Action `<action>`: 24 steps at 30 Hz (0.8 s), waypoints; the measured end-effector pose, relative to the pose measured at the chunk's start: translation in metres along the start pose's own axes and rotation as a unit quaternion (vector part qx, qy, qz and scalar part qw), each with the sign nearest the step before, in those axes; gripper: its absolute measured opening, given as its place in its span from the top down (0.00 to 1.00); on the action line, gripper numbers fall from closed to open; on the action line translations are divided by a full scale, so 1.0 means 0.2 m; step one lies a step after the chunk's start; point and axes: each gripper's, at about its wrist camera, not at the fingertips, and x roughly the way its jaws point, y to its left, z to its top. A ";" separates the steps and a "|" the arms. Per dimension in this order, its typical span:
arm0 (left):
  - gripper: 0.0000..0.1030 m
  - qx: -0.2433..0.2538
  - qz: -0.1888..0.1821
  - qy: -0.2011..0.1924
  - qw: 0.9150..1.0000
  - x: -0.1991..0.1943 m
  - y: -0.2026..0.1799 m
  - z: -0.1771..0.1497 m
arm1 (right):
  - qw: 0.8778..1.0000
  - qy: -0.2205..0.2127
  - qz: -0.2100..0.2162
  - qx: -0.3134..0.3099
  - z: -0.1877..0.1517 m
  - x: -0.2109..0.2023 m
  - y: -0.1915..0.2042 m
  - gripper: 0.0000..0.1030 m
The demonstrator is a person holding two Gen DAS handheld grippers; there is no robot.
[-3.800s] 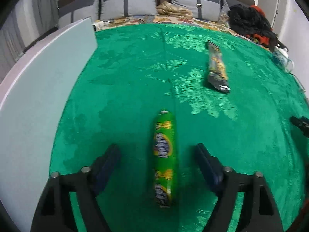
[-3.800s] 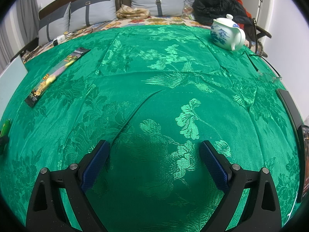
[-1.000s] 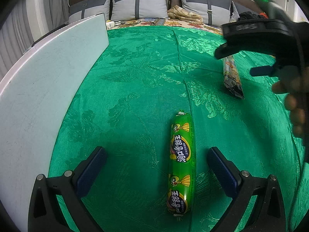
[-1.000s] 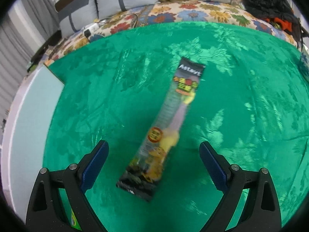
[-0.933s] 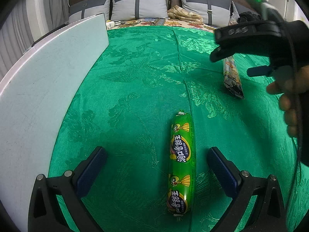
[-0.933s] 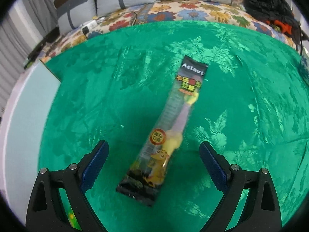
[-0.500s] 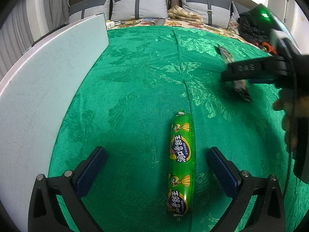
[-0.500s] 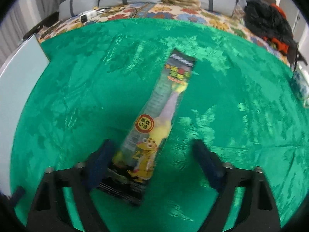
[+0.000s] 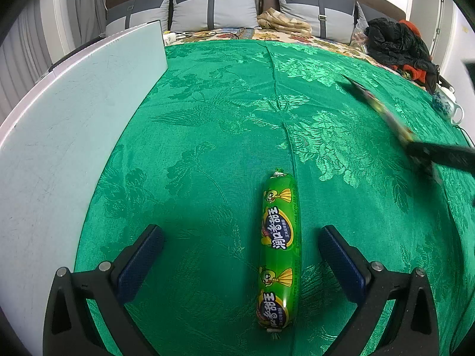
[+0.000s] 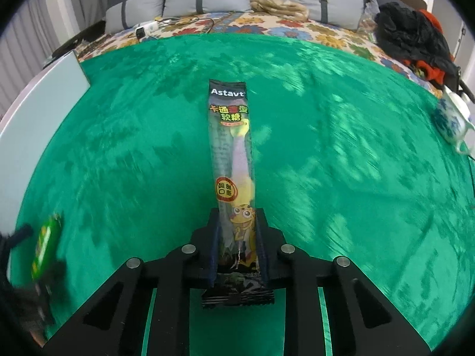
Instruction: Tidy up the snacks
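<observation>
A green sausage stick [image 9: 279, 252] lies lengthwise on the green cloth between the open fingers of my left gripper [image 9: 237, 255], nearer the right finger. It also shows blurred at the left of the right wrist view [image 10: 46, 244]. My right gripper [image 10: 236, 237] is shut on the near end of a long dark gummy candy pack [image 10: 233, 160] marked Astavt, which sticks out forward above the cloth. In the left wrist view the pack [image 9: 377, 105] shows edge-on at the right, held in the right gripper [image 9: 427, 154].
A pale flat board [image 9: 59, 136] lies along the left side of the cloth. A blue-and-white teapot [image 10: 451, 120] stands at the right edge. Grey pillows [image 9: 213, 9] and a heap of dark clothes [image 9: 397, 44] lie behind on a floral sheet.
My right gripper came down over the candy pack, shut on its near end and lifted it. My left gripper and the sausage stick have stayed still.
</observation>
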 end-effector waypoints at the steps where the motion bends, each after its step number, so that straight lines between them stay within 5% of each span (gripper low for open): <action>1: 0.00 0.000 0.000 0.000 1.000 0.00 0.00 0.00 | 1.000 0.000 0.001 0.001 -0.03 -0.02 -0.03 0.78; 11: 0.00 0.000 0.000 0.000 1.000 0.00 0.00 0.00 | 0.999 -0.031 0.001 -0.010 -0.44 -0.27 -0.08 0.77; 14: 0.00 0.000 0.000 0.000 1.000 0.00 0.00 0.00 | 0.998 -0.051 -0.014 -0.033 -0.50 -0.29 -0.03 0.59; 15: 0.00 0.000 0.000 0.000 1.000 0.00 0.00 0.00 | 0.998 -0.053 -0.015 -0.042 -0.51 -0.28 -0.01 0.36; 16: 0.00 0.000 0.000 0.000 1.000 0.00 0.00 0.00 | 0.997 -0.054 -0.015 -0.050 -0.51 -0.27 0.01 0.27; 24: 0.00 0.000 0.000 0.000 1.000 0.00 0.00 0.00 | 0.998 -0.056 -0.022 -0.035 -0.50 -0.22 0.01 0.13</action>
